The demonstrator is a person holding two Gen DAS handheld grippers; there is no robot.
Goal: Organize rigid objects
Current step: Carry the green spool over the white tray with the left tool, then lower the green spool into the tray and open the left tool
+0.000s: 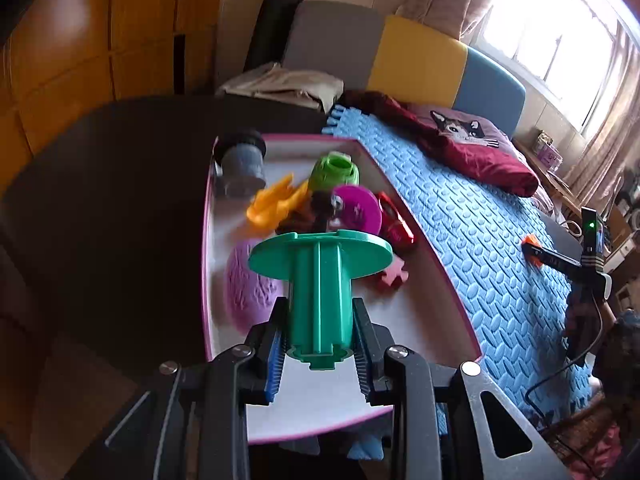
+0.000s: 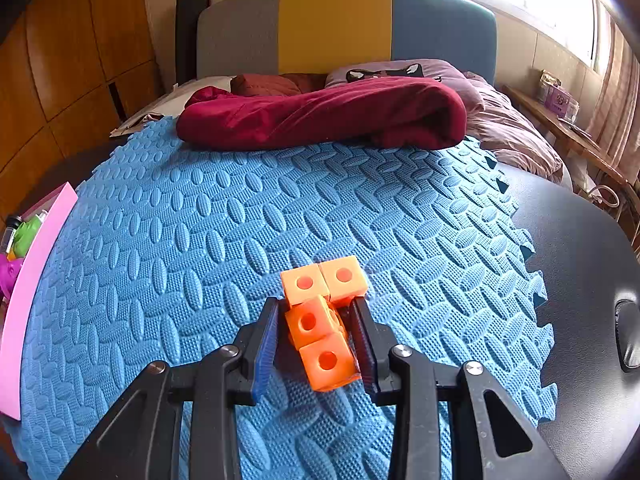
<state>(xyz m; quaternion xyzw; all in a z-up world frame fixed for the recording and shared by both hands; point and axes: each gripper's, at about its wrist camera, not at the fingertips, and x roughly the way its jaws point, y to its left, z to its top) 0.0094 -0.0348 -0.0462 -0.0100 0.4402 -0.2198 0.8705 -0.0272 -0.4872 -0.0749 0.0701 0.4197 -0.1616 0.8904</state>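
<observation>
Blue foam mat (image 2: 224, 220) is covering the tabletop (image 2: 580, 240). My left fingers (image 1: 320, 330) are clenching a green spool (image 1: 320, 280) over the pink tray (image 1: 404, 204). My right fingers (image 2: 316, 334) are straddling orange blocks (image 2: 320, 320); whether they are pressing, I cannot tell.

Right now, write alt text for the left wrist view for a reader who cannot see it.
The left hand-held gripper is shut on a green plastic spool, held above a pink-rimmed tray. The tray holds a purple ball, yellow toy, magenta disc and grey cup. A blue foam mat lies to its right.
</observation>
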